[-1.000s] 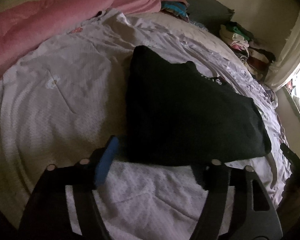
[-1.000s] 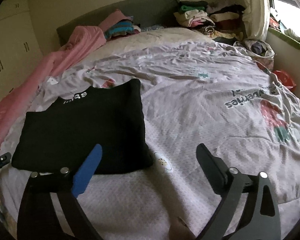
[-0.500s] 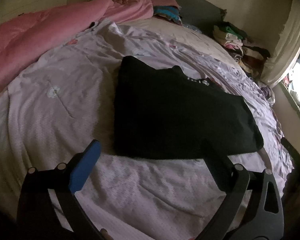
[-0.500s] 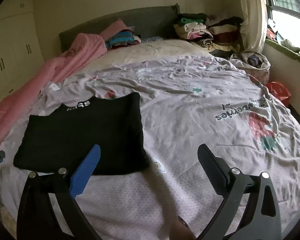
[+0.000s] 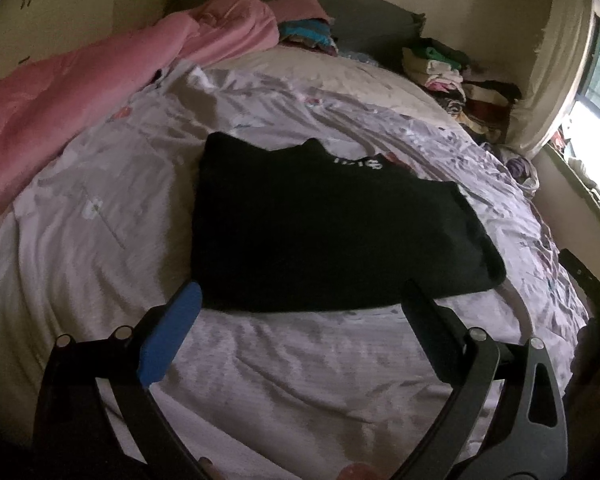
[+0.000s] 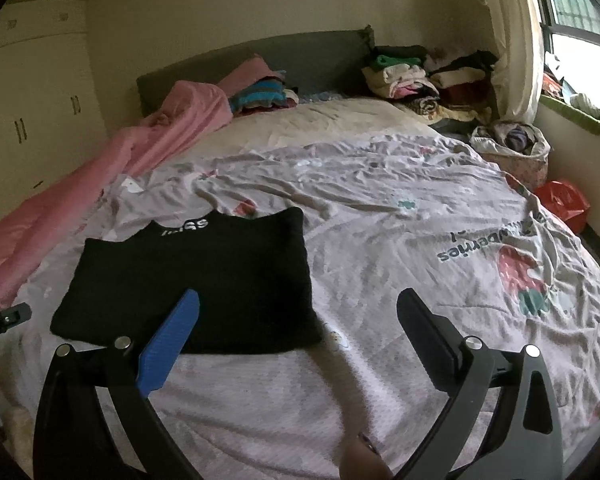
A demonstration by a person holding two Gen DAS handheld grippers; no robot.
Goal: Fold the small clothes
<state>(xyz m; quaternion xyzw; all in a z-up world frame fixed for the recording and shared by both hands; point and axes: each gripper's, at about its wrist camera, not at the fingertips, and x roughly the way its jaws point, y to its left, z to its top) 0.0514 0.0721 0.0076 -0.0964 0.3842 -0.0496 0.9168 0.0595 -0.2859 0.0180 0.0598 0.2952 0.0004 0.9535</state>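
Left wrist view has your left tool (image 5: pixel 300 300) hanging above the bed, its jaws spread wide with nothing between them; they have just been opening, and the blue pad (image 5: pixel 168 336) and the black finger (image 5: pixel 432 336) stand clear of the cloth. Just past those tips lies the black garment (image 5: pixel 328 236), folded into a flat, roughly rectangular block on the pale printed bedsheet (image 5: pixel 100 240). White lettering shows at its far edge by the collar, though I can't quite read it in this dim light. Your right tool (image 5: pixel 588 280) peeks in at the right rim of this view.

Over to the right wrist view: your right tool (image 6: pixel 298 304) is also wide, and nothing sits between its fingers. The black garment (image 6: pixel 196 280) lies left of centre here, its near edge partly behind the blue finger, the black finger well apart from it over bare sheet. The bedsheet (image 6: pixel 420 240) is creased, with a strawberry print and upside-down lettering toward the right. A pink quilt (image 6: pixel 100 184) runs along the left side of the bed up to the grey headboard (image 6: pixel 308 56). A pile of clothes (image 6: pixel 420 80) sits at the head of the bed near the curtain, and a red bag (image 6: pixel 564 200) lies beside the bed on the right.
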